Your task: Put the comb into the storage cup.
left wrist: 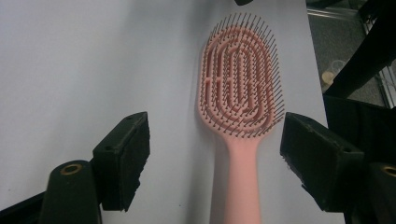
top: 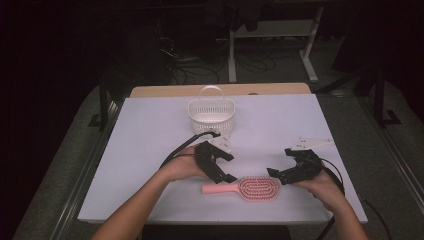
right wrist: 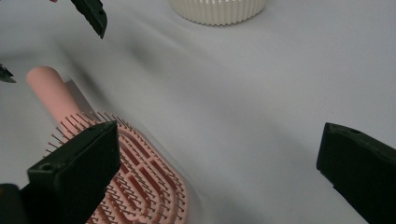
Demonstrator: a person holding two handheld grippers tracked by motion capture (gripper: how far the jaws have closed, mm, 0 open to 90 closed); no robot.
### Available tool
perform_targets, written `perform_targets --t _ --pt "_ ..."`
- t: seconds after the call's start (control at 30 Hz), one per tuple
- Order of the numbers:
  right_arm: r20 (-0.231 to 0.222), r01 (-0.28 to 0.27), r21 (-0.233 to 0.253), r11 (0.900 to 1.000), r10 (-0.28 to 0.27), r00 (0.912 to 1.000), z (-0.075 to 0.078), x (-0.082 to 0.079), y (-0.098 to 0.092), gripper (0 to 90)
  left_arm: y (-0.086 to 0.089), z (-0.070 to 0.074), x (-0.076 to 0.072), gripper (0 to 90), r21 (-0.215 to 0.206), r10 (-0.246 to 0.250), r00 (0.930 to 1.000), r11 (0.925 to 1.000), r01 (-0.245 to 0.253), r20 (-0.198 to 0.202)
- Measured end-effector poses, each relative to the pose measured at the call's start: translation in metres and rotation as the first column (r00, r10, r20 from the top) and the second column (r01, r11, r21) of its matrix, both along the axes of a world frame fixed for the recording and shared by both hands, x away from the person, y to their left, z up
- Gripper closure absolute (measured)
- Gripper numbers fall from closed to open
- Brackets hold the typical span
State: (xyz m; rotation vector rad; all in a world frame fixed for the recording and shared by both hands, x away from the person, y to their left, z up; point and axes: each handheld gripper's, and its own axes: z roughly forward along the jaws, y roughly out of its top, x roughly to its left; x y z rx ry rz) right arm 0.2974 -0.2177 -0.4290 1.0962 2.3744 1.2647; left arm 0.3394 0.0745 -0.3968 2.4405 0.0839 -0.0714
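A pink hairbrush (top: 245, 188) lies bristles up near the table's front edge, handle pointing left. My left gripper (top: 231, 167) hovers just above its handle end, open. In the left gripper view the brush (left wrist: 238, 84) stretches away between the wide-apart jaws of that gripper (left wrist: 217, 126), its handle running down between them without touching. My right gripper (top: 279, 161) stands open just right of the brush head. In the right gripper view the brush (right wrist: 140, 177) sits behind the left jaw, and that gripper (right wrist: 219, 154) holds nothing.
A white slotted basket (top: 211, 114) with a handle stands at the middle back of the white table top (top: 150, 150); its base (right wrist: 217, 9) appears far off in the right gripper view. The table's right edge (left wrist: 314, 70) lies close to the brush head.
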Motion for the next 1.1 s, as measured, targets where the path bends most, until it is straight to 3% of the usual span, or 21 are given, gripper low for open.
perform_targets --t 0.13,0.53,0.97,1.1 --pt "0.000 0.001 0.002 1.000 -0.001 1.0000 0.000 0.000 0.000 0.0 -0.003 -0.001 -0.001 33.8 0.029 -0.008 0.9999 0.9995 0.008 0.007" --pt "0.000 0.001 0.005 1.000 -0.001 1.0000 0.000 0.000 0.000 0.0 -0.011 -0.006 -0.004 40.1 0.116 -0.040 0.9989 0.9924 0.042 -0.024" --pt "-0.002 0.003 0.001 1.000 -0.003 1.0000 0.000 0.000 -0.001 0.0 -0.025 -0.020 -0.012 43.6 0.219 -0.077 0.9965 0.9723 0.082 -0.032" --pt "-0.004 0.002 0.000 1.000 -0.002 1.0000 0.000 0.000 0.000 0.0 -0.027 -0.023 -0.013 44.7 0.233 -0.086 0.9957 0.9680 0.092 -0.035"
